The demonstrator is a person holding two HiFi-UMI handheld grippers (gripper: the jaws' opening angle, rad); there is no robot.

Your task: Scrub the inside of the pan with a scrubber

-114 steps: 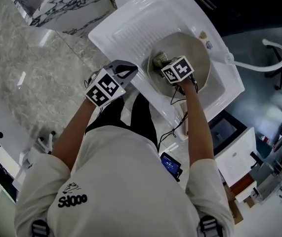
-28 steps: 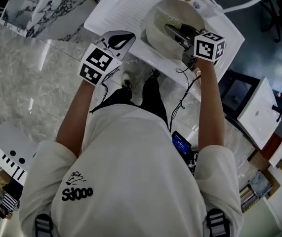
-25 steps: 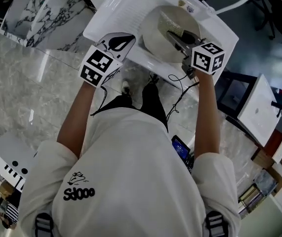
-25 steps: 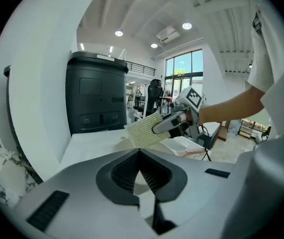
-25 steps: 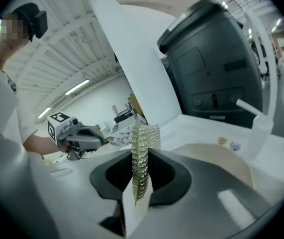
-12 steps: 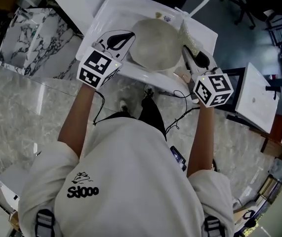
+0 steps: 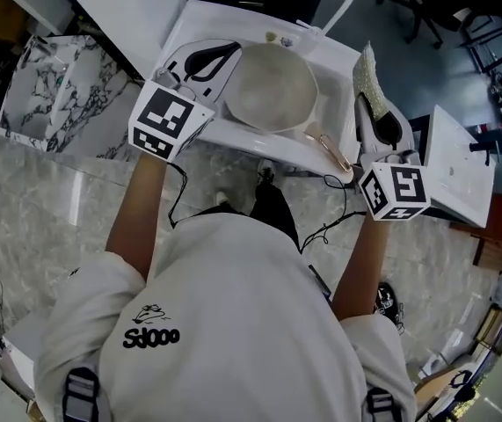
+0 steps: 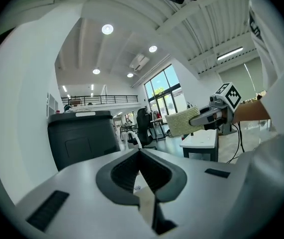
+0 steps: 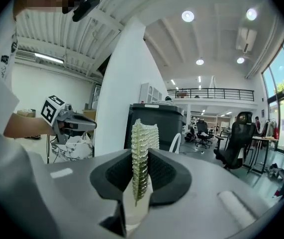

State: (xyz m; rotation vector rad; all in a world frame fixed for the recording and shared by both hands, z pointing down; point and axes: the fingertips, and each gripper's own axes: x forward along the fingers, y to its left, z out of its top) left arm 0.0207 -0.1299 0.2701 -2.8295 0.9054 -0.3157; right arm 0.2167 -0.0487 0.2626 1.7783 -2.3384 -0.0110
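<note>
As the pan (image 7: 272, 88) sits in the white sink (image 7: 252, 137), right gripper (image 7: 371, 117) clamps scrubber (image 7: 367, 70), left gripper (image 7: 220, 57) closed empty.

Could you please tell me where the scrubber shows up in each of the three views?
Head view: scrubber upper right, by the sink's right edge.
Left gripper view: scrubber right of centre, at mid-height.
Right gripper view: scrubber centre, edge-on between the jaws.
Shared landmark: the right gripper clamped on it, in all three.

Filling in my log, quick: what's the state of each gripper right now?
Left gripper: shut, nothing between its jaws.
Right gripper: shut on the scrubber.
</note>
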